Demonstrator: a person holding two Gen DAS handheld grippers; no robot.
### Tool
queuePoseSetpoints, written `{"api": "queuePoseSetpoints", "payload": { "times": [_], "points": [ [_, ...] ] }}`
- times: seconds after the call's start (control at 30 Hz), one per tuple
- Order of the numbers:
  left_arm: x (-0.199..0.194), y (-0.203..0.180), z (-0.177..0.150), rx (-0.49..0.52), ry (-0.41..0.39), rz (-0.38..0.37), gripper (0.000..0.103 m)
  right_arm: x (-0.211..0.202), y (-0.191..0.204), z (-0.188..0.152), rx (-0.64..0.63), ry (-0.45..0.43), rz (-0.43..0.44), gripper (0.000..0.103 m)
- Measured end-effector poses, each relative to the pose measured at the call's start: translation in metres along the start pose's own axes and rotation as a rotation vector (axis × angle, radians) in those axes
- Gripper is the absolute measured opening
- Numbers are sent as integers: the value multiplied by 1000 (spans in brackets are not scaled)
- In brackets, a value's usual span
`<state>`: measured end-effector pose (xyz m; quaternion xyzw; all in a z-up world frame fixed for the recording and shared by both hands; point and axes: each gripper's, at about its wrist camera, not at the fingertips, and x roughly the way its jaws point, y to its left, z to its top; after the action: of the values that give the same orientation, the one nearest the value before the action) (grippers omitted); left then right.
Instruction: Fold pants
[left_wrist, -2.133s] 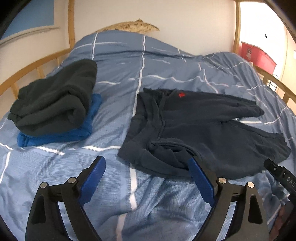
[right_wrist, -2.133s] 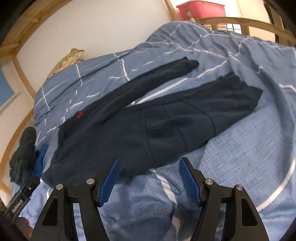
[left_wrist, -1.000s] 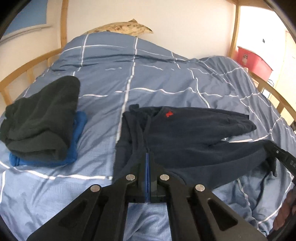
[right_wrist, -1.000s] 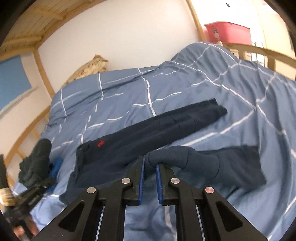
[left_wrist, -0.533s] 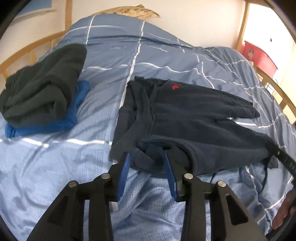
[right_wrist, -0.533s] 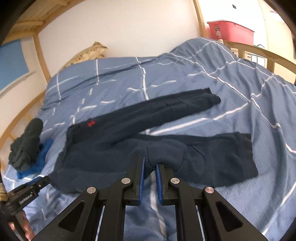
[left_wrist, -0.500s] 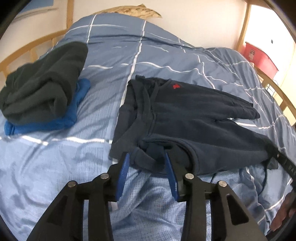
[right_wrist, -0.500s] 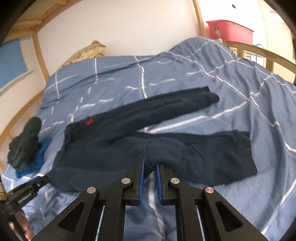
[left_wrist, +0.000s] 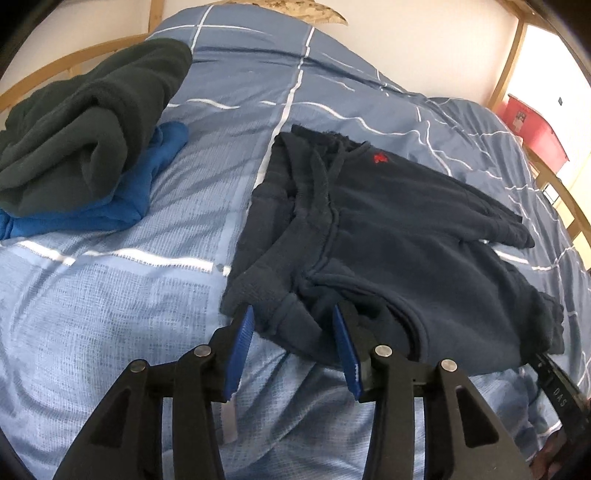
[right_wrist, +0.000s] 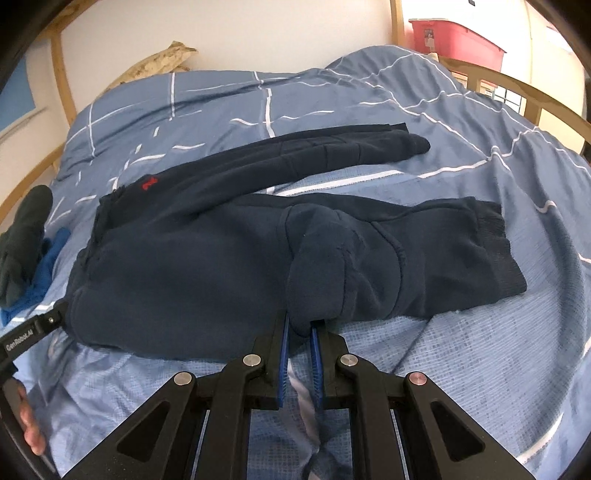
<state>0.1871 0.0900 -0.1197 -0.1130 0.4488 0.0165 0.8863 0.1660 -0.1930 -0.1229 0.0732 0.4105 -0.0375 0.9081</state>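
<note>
1. The left tongs (left_wrist: 291, 332) now stand apart, having let go of the waistband they pinched a second ago; the cloth lies loose between the pads.
2. The right tongs (right_wrist: 299, 332) stay clamped on a bunched fold of the near leg.
3. The pants (left_wrist: 388, 236) lie flat on the bed (left_wrist: 110, 295), legs spread; likely one more release before folding proper begins.
4. Beyond, a clothes pile (left_wrist: 81, 129), a pillow (right_wrist: 159, 62), a wooden rail (right_wrist: 535, 96) and a red bin (right_wrist: 454, 37).

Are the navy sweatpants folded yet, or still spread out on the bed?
Still spread. Both legs of the navy sweatpants lie apart on the blue duvet, neither laid over the other; only a bunched fold of the near leg is pinched in the right tool.
</note>
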Motion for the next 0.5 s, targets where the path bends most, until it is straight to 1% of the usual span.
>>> {"api": "queuePoseSetpoints", "payload": {
  "times": [0.07,0.17,0.27,0.33,0.37,0.4,0.5],
  "points": [
    [0,4,-4,-9,14,3,43,0,2,-1,-9,-2,-4,12],
    [-1,9,-10,-30,12,-9,42,0,5,-2,-17,-5,-7,12],
    [5,8,-7,-41,17,-41,32,2,6,-3,-18,1,-4,12],
    [8,5,-4,-47,11,-37,31,2,5,-4,-16,2,0,12],
    [9,4,-3,-45,8,-33,30,2,5,-3,-13,2,1,12],
    [10,2,-2,-41,9,-24,23,2,5,-3,-10,3,2,12],
    [2,1,-2,-40,-10,-42,13,-1,4,-3,0,-3,11,11]
  ]
}}
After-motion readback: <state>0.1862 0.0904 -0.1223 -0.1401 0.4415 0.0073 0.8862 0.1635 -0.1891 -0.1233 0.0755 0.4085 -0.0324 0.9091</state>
